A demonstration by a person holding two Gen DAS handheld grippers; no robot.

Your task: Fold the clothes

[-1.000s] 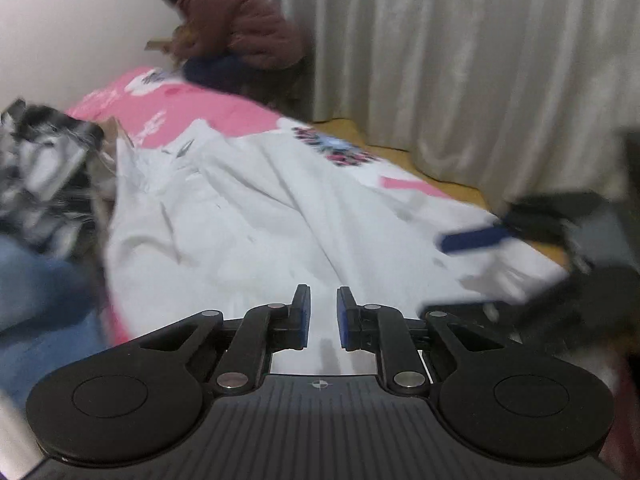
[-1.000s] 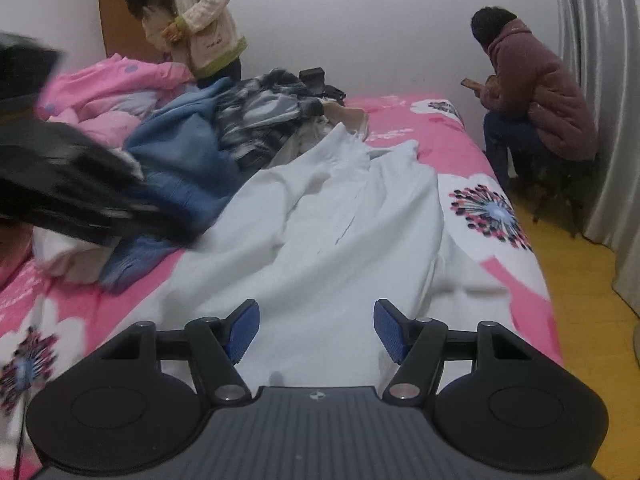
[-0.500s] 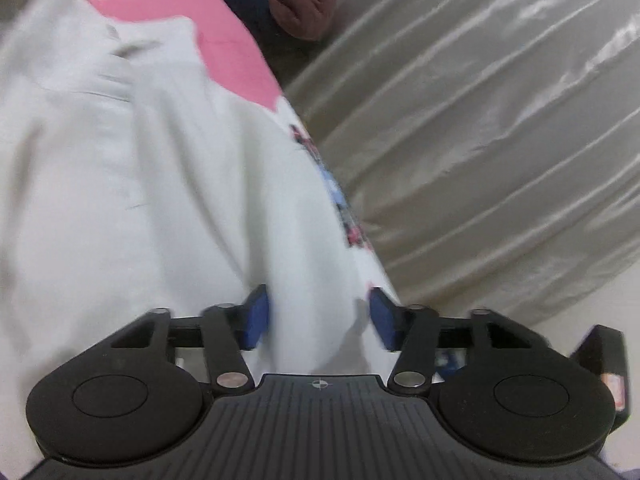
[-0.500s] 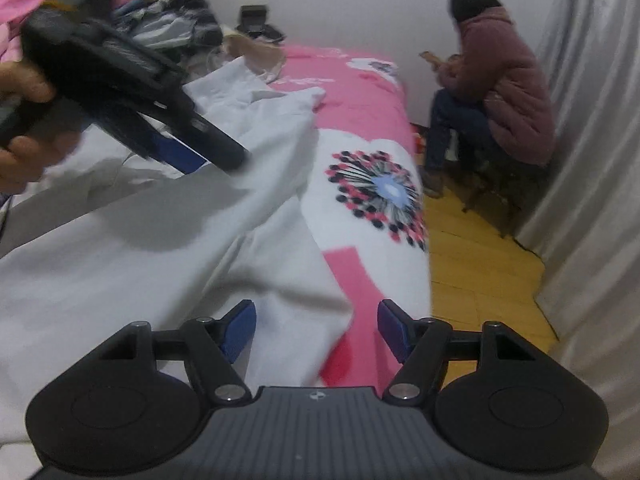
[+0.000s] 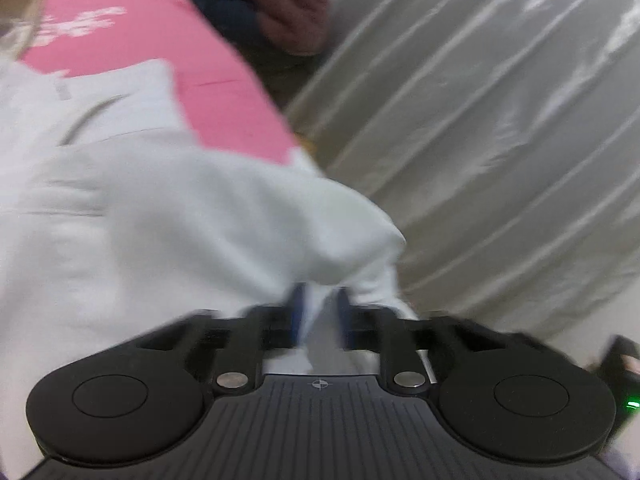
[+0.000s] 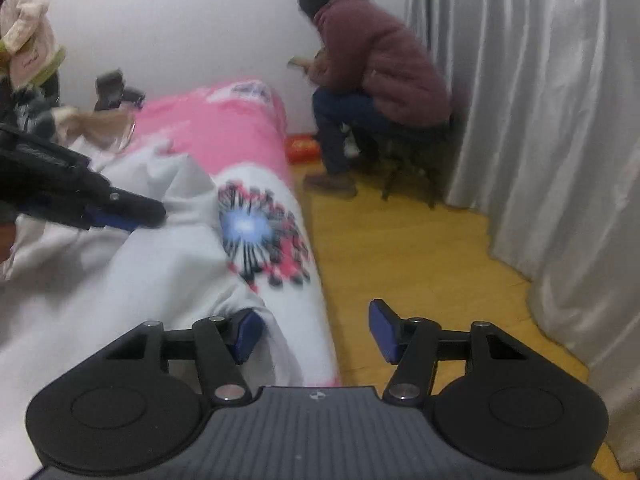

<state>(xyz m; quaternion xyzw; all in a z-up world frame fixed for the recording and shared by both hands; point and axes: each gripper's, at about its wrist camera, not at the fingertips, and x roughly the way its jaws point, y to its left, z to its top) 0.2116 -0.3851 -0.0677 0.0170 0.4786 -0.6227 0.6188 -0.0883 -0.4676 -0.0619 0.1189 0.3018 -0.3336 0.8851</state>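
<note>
Left gripper (image 5: pixel 320 312): fingers drawn close together with a fold of the white garment (image 5: pixel 168 216) pinched between the blue pads; the frame is motion-blurred, but cloth clearly runs between the tips. From the right wrist view, the same gripper (image 6: pixel 132 214) reaches in from the left edge and meets the garment (image 6: pixel 104 280) at a raised fold.

Right gripper (image 6: pixel 314 330): jaws spread wide, nothing held. Its left pad (image 6: pixel 248 332) lies just beside the garment's near edge; whether it touches cannot be told. Its right pad hangs over the wooden floor (image 6: pixel 400 256) past the bed's side.

The garment lies spread across the bed, over a pink-and-white floral bedcover (image 6: pixel 216 136), reaching toward the bed's right edge.

Farther back: a heap of other clothes (image 6: pixel 36 120) at the bed's far left. A seated person in a maroon jacket (image 6: pixel 376 72) faces the wall beside a grey curtain (image 6: pixel 540 120). A second person in a pale jacket (image 6: pixel 24 36) stands at the far left.
</note>
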